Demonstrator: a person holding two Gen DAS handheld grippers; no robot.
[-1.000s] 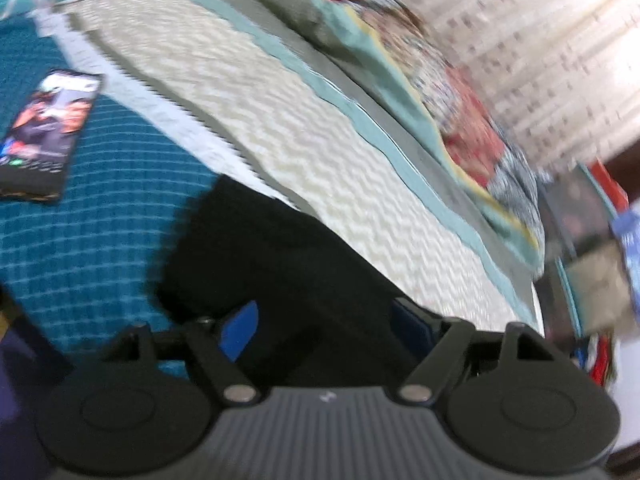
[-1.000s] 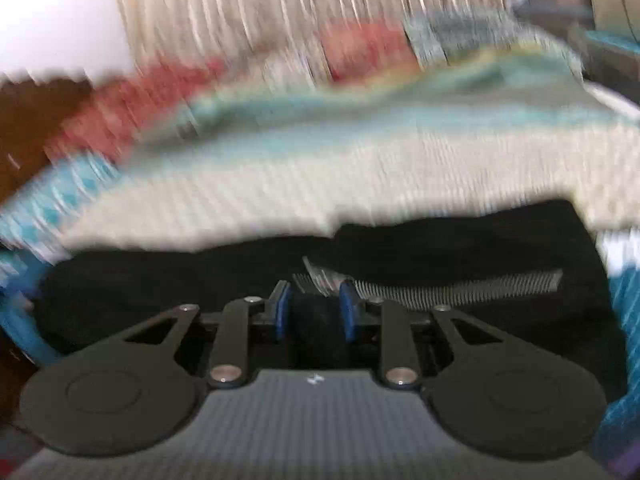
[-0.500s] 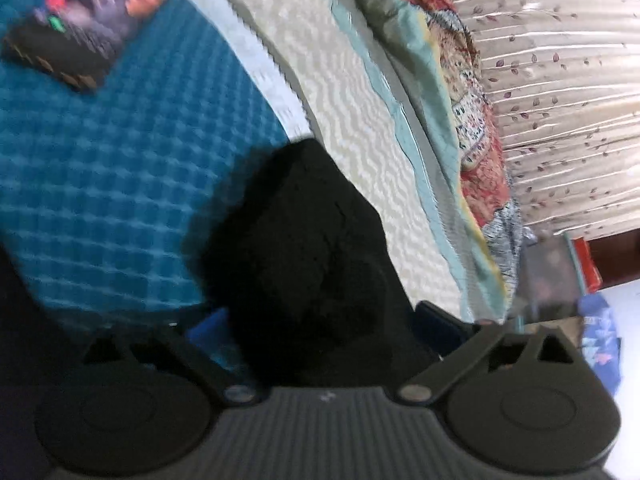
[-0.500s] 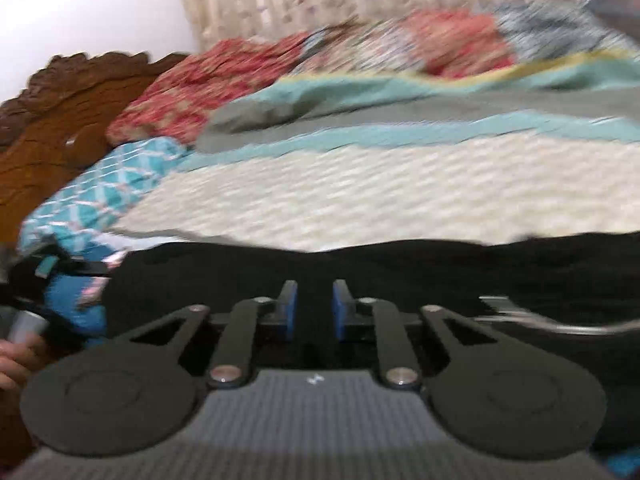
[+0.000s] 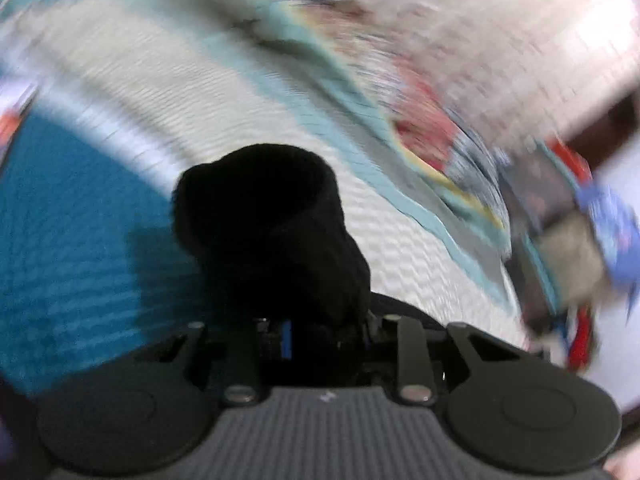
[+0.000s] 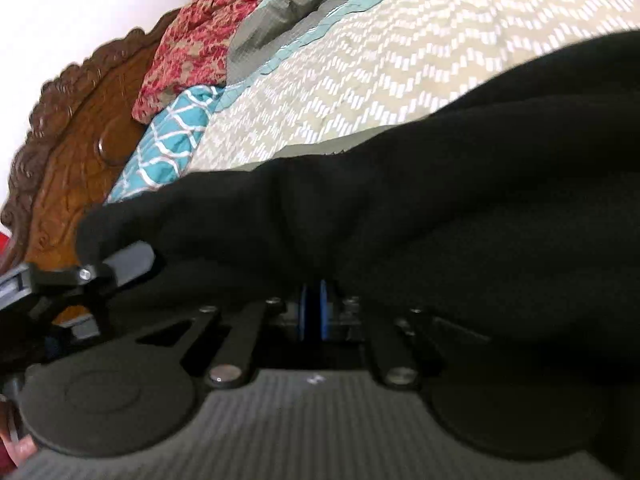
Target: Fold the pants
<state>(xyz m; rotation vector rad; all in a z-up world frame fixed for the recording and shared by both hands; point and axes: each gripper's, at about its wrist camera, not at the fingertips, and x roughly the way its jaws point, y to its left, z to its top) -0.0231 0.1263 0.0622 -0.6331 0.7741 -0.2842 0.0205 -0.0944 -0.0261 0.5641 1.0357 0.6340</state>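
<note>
Pants (image 6: 400,216) of black cloth hang between both claws above the bed. The left claw (image 5: 324,332) has just been closing and now pinches a bunched end of the cloth, which rises as a dark roll toward 12 o'clock in its view. The right claw (image 6: 314,312) has also been closing; its blue pads (image 6: 325,308) stand almost together with a fold of cloth clamped between them. Slipping looks like the main risk: each grip takes only a small bite of thick fabric, so a quick pull apart could drag an end free and drop it crooked on the cream zigzag bedspread (image 6: 380,60). Uneven tension could also twist the garment, so the fold would land with legs misaligned. The left wrist view is heavily smeared, so how deep the cloth sits in that claw I cannot tell. Only that view shows the teal blanket (image 5: 72,248) at 9 o'clock and clutter beyond the bed at 3 o'clock. Only the right wrist view shows the carved wooden headboard (image 6: 80,132) at 9 o'clock, the red patterned pillow (image 6: 192,32) at 11 o'clock, and the other claw's body at the cloth's far end.
</note>
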